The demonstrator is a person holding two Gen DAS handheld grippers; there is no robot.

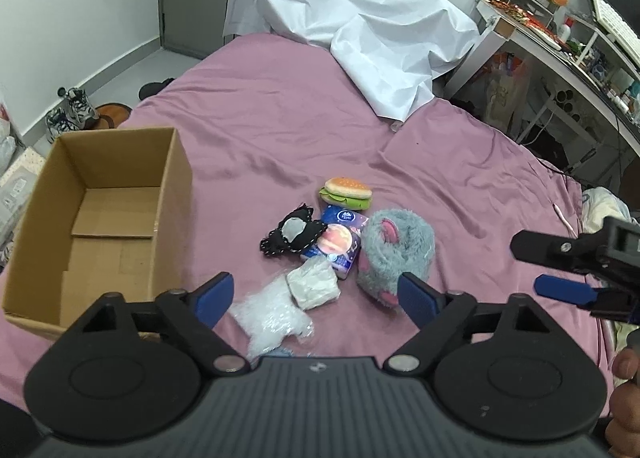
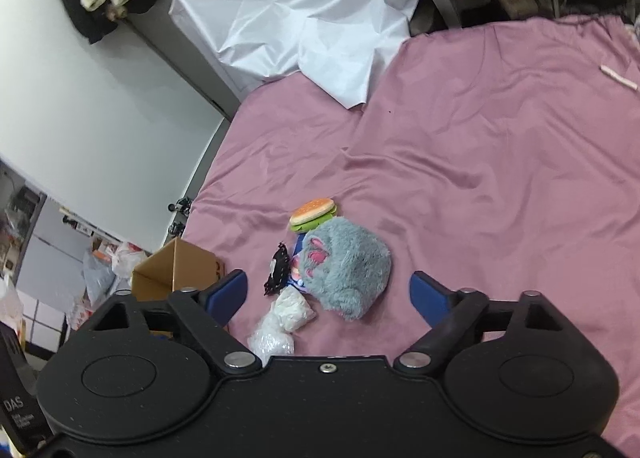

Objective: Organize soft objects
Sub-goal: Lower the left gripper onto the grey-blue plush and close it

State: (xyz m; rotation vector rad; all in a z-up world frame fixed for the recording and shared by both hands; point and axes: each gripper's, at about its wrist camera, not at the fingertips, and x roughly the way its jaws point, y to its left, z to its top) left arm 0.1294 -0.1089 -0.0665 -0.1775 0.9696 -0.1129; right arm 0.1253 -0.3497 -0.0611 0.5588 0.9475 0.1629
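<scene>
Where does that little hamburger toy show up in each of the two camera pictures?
Left wrist view: the hamburger toy lies just above the middle, at the far end of the pile.
Right wrist view: the hamburger toy lies just left of the middle, touching the top of the grey plush.
Shared landmark: the grey plush, right beside it.

grey plush [image 2: 346,272], burger toy [image 2: 313,213], pink bedsheet [image 2: 500,178]

Both wrist views look down from close above the bed [image 1: 460,162] (right one from farther right), sharing the toy pile [image 1: 320,246].
</scene>
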